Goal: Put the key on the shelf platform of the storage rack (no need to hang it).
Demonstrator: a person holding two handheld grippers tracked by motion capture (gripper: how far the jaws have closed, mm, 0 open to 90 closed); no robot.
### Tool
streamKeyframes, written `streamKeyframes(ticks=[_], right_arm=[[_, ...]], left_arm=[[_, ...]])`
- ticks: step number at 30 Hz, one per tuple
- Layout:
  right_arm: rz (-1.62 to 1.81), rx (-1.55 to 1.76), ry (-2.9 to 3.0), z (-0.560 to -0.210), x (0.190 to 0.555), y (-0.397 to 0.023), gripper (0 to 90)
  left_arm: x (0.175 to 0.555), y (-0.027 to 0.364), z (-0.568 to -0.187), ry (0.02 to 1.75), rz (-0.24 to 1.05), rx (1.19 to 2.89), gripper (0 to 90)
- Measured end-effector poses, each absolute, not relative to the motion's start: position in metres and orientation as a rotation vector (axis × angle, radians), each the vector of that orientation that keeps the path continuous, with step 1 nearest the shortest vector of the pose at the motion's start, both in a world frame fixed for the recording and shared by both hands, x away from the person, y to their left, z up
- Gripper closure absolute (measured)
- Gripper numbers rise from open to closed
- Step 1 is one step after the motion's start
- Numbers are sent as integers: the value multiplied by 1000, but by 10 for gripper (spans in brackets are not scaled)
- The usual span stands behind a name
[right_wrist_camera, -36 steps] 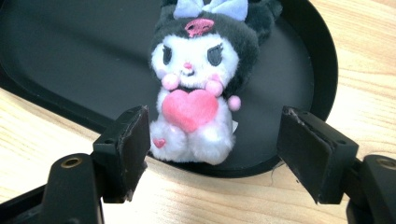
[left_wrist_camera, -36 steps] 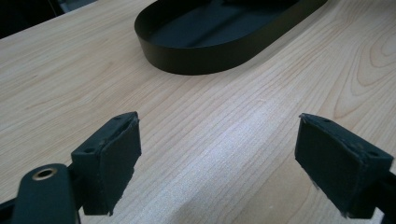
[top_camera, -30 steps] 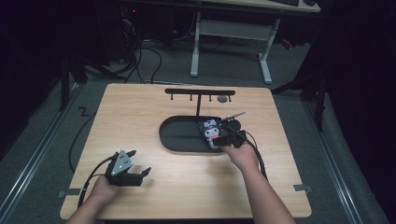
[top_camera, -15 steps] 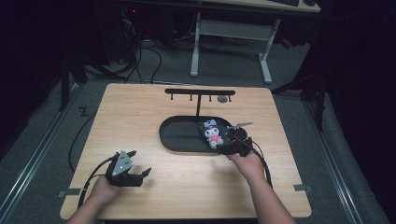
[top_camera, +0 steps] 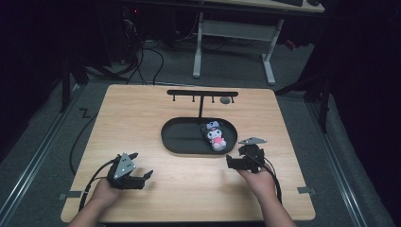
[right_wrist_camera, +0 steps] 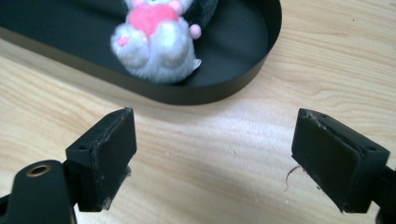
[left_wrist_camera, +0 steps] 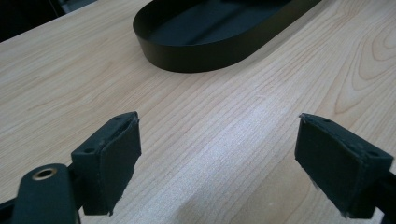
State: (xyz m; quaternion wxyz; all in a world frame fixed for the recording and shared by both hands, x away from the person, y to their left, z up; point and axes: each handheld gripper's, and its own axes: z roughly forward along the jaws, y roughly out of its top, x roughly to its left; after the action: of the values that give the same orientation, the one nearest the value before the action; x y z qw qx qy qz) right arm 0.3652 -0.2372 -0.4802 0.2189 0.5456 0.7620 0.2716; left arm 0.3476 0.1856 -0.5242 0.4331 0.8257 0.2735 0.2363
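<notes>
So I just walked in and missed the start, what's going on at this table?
A person holds a gripper in each hand at a wooden table. A small plush toy lies in the right end of a black oval tray. The right gripper sits just outside the tray, jaws open and empty, aimed at the toy. The left gripper rests open near the front left. A black hook rack stands behind the tray.

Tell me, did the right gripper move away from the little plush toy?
Yes. The right gripper backed out of the black tray toward the person, now over bare wood, jaws open; the plush toy lies in the tray.
</notes>
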Motion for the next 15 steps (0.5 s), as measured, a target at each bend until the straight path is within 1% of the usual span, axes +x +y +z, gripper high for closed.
streamKeyframes(ticks=[6, 15], right_arm=[[763, 1416, 2099, -488, 345, -234, 139], [838, 1392, 2080, -501, 321, -230, 136]], left_arm=[[347, 185, -524, 682, 593, 2056, 154], [348, 186, -524, 685, 591, 2053, 154]])
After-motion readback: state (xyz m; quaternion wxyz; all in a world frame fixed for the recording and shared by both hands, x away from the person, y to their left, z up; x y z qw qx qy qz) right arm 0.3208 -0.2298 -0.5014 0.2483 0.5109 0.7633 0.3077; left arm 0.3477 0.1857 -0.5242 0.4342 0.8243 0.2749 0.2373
